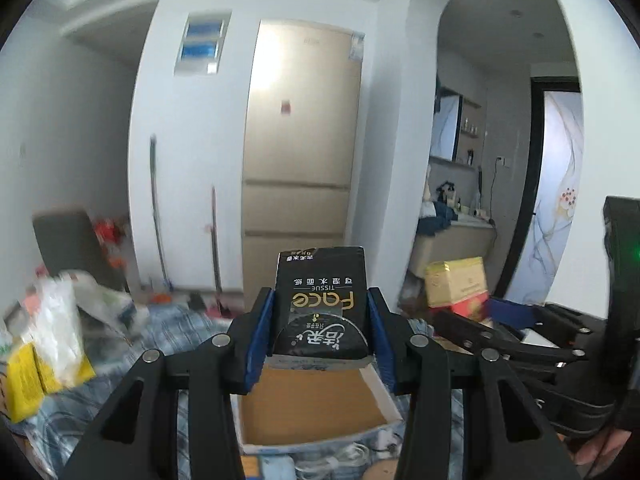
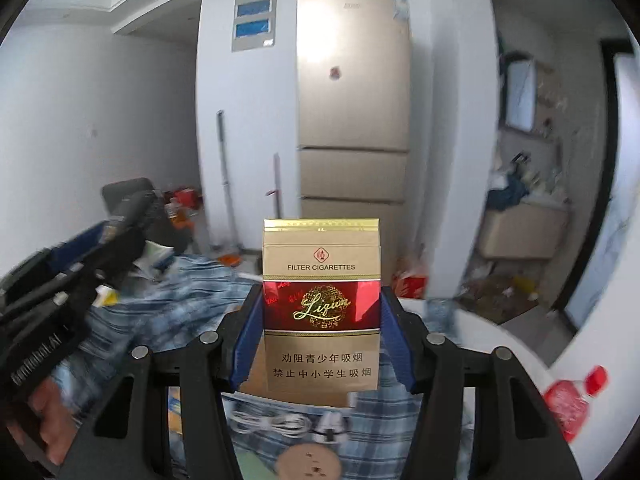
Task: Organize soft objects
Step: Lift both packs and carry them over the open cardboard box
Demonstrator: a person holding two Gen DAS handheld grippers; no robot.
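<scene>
Two packs are held aloft: the left gripper [image 1: 320, 320] clamps a black tissue pack [image 1: 321, 304] at frame centre above the open cardboard box [image 1: 316, 400], while the right gripper [image 2: 320, 336] clamps a cigarette pack [image 2: 321, 304]. Likely mid-carry; next, lower the tissue pack squarely into the box and part the jaws.

Tissue pack [image 1: 321, 304]: glossy black plastic film
Cigarette pack [image 2: 321, 304]: shiny gold-red card
Cloth [image 2: 180, 304]: soft woven plaid
Open box [image 1: 312, 404]: matt brown cardboard

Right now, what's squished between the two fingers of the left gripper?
In the left wrist view, a black tissue pack sits upright between the left gripper's blue fingers, above an open cardboard box.
</scene>
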